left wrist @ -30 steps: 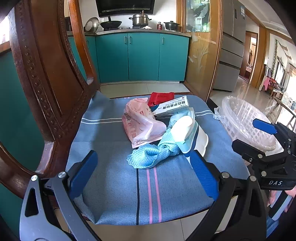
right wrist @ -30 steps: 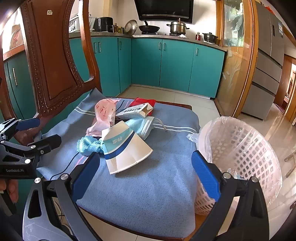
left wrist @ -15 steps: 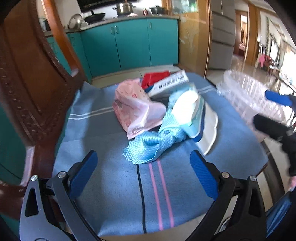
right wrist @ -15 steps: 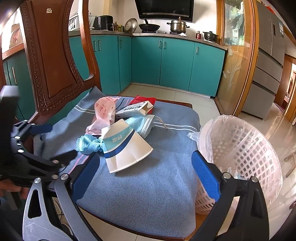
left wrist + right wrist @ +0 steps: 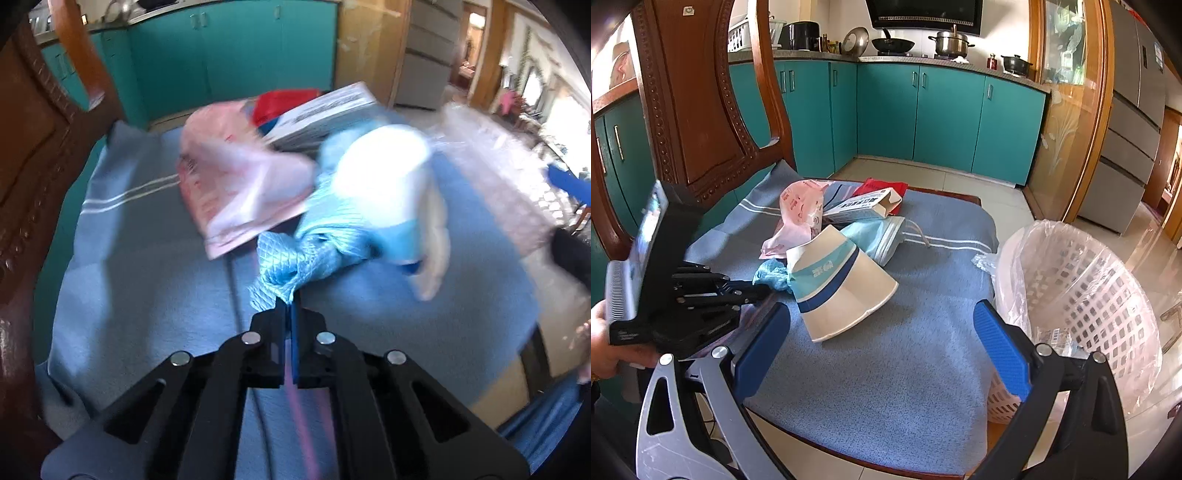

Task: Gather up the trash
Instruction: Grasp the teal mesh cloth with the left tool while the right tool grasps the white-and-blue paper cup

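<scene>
A pile of trash lies on the blue cloth of a chair seat (image 5: 886, 362): a light blue mesh rag (image 5: 295, 258), a crushed paper cup (image 5: 838, 288), a pink plastic bag (image 5: 799, 218), a white carton box (image 5: 864, 203), a face mask (image 5: 882, 236) and a red wrapper (image 5: 882, 186). My left gripper (image 5: 289, 308) is shut on the near corner of the blue rag; it also shows in the right wrist view (image 5: 764, 291). My right gripper (image 5: 882, 343) is open and empty above the seat's front, before the cup.
A white plastic basket (image 5: 1082, 295) lined with a clear bag stands just right of the seat. The carved wooden chair back (image 5: 698, 110) rises on the left. Teal kitchen cabinets (image 5: 942, 122) and tiled floor lie beyond.
My left gripper moved forward to the pile and closed on the blue rag's corner. The right gripper stayed still and open.
</scene>
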A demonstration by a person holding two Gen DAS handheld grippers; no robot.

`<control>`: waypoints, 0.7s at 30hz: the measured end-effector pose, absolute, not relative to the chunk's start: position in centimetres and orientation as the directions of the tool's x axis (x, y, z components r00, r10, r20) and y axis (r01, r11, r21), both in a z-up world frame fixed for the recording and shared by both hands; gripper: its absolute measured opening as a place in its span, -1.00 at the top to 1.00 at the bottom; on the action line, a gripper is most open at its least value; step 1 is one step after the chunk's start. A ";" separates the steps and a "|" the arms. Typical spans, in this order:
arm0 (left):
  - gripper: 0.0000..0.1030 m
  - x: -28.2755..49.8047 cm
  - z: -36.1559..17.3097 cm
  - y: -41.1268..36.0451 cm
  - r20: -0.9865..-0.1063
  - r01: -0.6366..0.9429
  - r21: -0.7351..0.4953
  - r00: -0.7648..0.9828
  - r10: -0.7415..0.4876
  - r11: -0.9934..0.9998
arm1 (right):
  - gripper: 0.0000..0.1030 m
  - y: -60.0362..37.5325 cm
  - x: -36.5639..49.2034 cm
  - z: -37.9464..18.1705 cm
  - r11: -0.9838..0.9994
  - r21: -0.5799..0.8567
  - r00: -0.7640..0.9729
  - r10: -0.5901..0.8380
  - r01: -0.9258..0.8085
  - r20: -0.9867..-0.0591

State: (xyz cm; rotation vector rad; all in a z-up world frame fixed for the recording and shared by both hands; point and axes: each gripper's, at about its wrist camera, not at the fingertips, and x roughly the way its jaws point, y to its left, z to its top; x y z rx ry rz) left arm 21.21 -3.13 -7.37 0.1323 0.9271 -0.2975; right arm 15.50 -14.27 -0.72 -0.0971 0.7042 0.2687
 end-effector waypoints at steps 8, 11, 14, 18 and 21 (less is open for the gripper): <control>0.94 16.0 -0.3 -1.7 -0.657 0.268 0.020 0.730 -0.190 0.963 | -0.89 -14.6 15.7 -1.1 0.961 0.036 0.713 0.229 -0.275 -0.663; 0.94 14.6 2.3 -0.2 -0.565 0.212 -0.004 0.806 -0.177 0.977 | -0.89 -14.8 15.8 -1.3 0.961 0.075 0.696 0.246 -0.266 -0.674; 0.94 14.3 4.2 1.7 -0.490 0.152 -0.043 0.858 -0.154 0.987 | -0.89 -14.8 16.2 -1.6 0.958 0.134 0.676 0.275 -0.254 -0.684; 0.94 13.9 5.5 2.9 -0.435 0.102 -0.059 0.893 -0.118 0.993 | -0.89 -13.2 17.0 -2.9 0.952 0.191 0.646 0.302 -0.238 -0.701; 0.94 14.2 5.7 3.3 -0.421 0.074 -0.074 0.902 -0.098 0.995 | -0.89 -10.9 18.0 -4.1 0.954 0.184 0.632 0.295 -0.237 -0.717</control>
